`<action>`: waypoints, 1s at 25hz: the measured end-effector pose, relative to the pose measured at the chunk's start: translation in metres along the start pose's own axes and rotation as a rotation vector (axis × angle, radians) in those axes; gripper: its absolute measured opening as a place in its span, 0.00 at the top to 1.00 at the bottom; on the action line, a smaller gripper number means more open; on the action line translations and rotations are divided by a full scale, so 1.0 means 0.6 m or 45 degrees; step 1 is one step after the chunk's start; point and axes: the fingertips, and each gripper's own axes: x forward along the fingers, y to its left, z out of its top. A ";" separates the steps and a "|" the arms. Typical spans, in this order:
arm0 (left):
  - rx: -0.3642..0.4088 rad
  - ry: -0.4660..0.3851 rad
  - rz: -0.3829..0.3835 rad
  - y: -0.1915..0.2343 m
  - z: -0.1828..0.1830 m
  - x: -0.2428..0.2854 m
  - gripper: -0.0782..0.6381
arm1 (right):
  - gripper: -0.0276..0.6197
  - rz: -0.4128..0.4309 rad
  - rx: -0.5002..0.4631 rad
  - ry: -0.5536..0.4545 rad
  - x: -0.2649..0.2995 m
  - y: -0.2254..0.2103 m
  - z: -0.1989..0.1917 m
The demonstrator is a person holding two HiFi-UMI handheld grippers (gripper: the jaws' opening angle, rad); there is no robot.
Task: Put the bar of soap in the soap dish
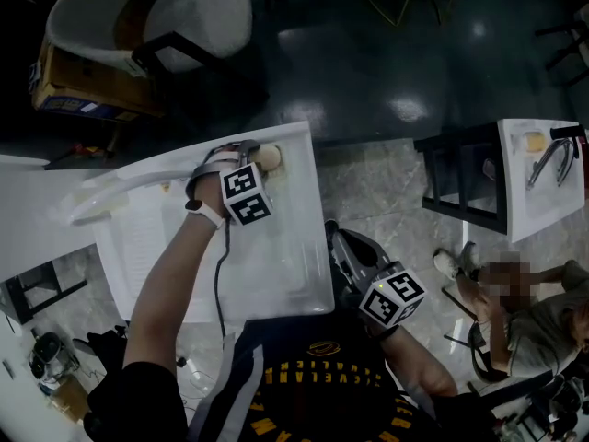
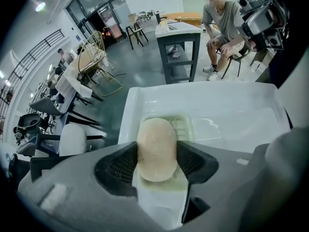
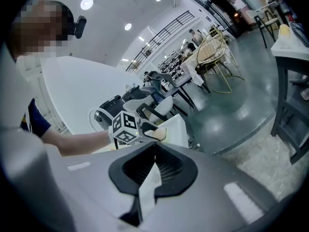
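Note:
The beige bar of soap [image 2: 156, 149] sits between the dark pads of my left gripper [image 2: 157, 164], which is shut on it. Just beneath and beyond it lies the pale green soap dish [image 2: 186, 125], in the near corner of the white basin [image 2: 231, 110]. In the head view, the left gripper [image 1: 260, 157] holds the soap [image 1: 270, 158] at the basin's far right corner. My right gripper [image 1: 348, 254] hangs by the basin's near right corner, shut, its jaws meeting with nothing between them [image 3: 155, 145]. From there I see the left gripper's marker cube [image 3: 125, 127] and the soap [image 3: 158, 134].
The white basin [image 1: 285, 265] fills the middle. A dark stand [image 1: 465, 180] and a second white table [image 1: 538, 187] with tools are at the right. A person sits on the floor side at the lower right [image 1: 520, 293]. A chair [image 1: 156, 12] stands beyond the basin.

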 end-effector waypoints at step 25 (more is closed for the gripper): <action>0.021 0.011 0.054 -0.008 0.008 -0.036 0.52 | 0.95 0.015 -0.002 -0.054 -0.025 0.022 0.006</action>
